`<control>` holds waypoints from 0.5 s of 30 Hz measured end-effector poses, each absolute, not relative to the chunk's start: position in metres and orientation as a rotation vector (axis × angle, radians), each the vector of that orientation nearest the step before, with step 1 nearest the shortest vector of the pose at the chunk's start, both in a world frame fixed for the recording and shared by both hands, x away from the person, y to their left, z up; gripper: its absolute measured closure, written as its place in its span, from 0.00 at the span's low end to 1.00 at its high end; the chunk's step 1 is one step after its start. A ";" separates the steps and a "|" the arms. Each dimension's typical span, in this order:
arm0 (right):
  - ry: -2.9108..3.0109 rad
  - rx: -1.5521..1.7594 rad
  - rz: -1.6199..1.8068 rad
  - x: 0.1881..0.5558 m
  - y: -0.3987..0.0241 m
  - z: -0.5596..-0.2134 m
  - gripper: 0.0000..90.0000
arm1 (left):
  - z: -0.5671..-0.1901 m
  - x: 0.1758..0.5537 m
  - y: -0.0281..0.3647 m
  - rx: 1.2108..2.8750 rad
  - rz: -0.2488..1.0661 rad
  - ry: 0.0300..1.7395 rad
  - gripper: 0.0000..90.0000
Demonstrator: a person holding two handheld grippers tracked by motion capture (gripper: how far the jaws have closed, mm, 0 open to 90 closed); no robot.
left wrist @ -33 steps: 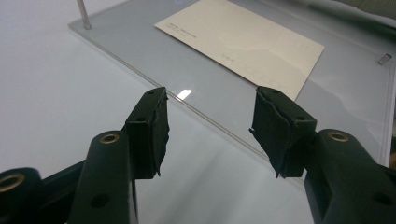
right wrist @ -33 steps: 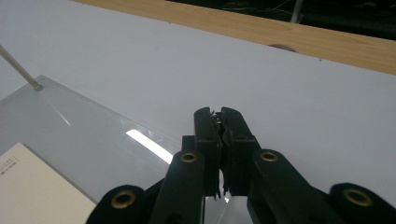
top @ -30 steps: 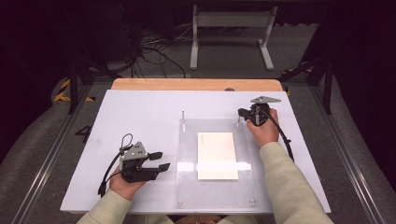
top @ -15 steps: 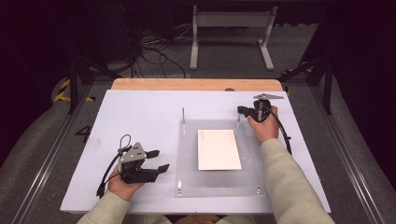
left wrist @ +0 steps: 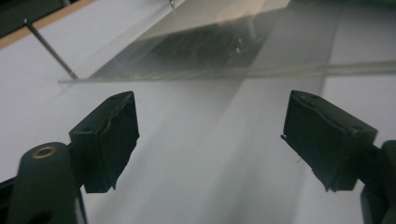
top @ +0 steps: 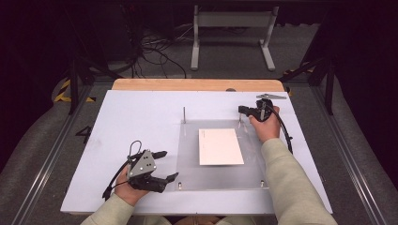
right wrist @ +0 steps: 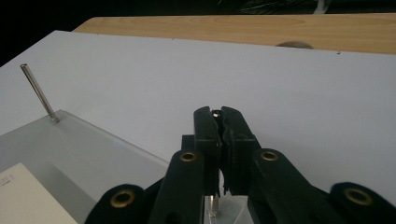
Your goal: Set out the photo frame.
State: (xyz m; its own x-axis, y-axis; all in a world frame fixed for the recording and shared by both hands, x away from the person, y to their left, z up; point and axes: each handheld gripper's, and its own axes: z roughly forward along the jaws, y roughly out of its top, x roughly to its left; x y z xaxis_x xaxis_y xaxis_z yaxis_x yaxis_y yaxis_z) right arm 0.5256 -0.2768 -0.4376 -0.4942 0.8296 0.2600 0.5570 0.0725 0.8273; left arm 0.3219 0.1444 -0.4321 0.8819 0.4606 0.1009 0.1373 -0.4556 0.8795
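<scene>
A clear plastic plate (top: 187, 164) lies on a white board (top: 141, 117) with a white card (top: 220, 146) on it. Thin metal pins stand at its corners; the back-left pin (top: 184, 115) is bare. My right gripper (top: 240, 110) is at the back-right corner, shut on the pin (right wrist: 212, 205) there, whose tip shows between the pads (right wrist: 219, 116). My left gripper (top: 168, 164) rests on the board just left of the plate's front-left corner. Its jaws have just been opening and now stand wide (left wrist: 210, 135), with nothing between them. The plate's edge (left wrist: 280, 70) lies ahead of them.
The board sits on a wooden table (top: 197, 84). Short studs (top: 179, 185) mark the plate's front corners. Beyond the table are cables and a metal stand (top: 230, 37) on the floor. Bare board lies left of the plate.
The left jaws have opened wider. The clear plate's near edge has drawn back and settled lower, and the card looks shorter. The right gripper has stayed on its pin.
</scene>
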 end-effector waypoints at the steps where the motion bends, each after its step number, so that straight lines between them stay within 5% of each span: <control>1: 2.071 1.394 1.389 0.526 -0.277 -0.438 0.95 | -0.431 0.321 0.142 2.027 0.406 0.423 0.17; 10: 2.051 1.425 1.397 0.527 -0.276 -0.439 0.95 | -0.425 0.316 0.120 1.995 0.539 0.362 0.12; 15: 2.043 1.433 1.402 0.527 -0.276 -0.439 0.95 | -0.421 0.315 0.110 1.968 0.559 0.327 0.20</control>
State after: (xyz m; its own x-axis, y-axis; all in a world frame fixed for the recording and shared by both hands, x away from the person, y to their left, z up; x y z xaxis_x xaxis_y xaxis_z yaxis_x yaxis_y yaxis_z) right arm 0.5268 -0.2762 -0.4394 -0.4696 0.8359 0.2843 0.5661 0.0379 0.8235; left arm 0.3150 0.1096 -0.4206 0.8553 0.4587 0.2409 -0.0148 -0.4432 0.8963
